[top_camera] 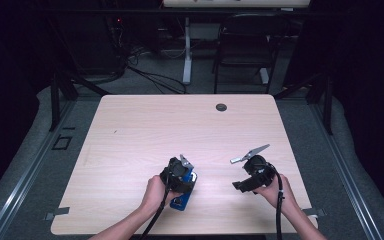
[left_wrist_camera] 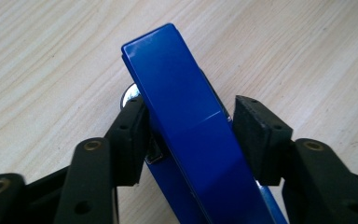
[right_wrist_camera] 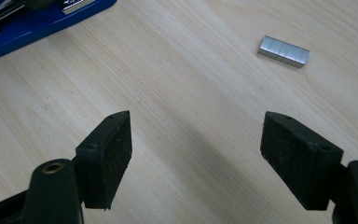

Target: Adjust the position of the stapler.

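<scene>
A blue stapler (top_camera: pixel 182 200) lies on the wooden table (top_camera: pixel 145 130) near its front edge. My left gripper (top_camera: pixel 184 186) points down over it. In the left gripper view the stapler (left_wrist_camera: pixel 186 107) runs slantwise between the jaws of the left gripper (left_wrist_camera: pixel 191 126), and both pads lie against its sides. To the right, my right gripper (top_camera: pixel 240 186) hovers above the bare wood. Its jaws (right_wrist_camera: pixel 196 135) stand wide apart with nothing between them. A short strip of silver staples (right_wrist_camera: pixel 283 51) lies ahead of it, and the stapler (right_wrist_camera: pixel 37 21) shows at the upper left.
A dark round cable hole (top_camera: pixel 221 107) sits near the table's far edge. Behind the table stand a black chair (top_camera: pixel 245 45) and a white desk leg (top_camera: pixel 186 50) with cables on the floor.
</scene>
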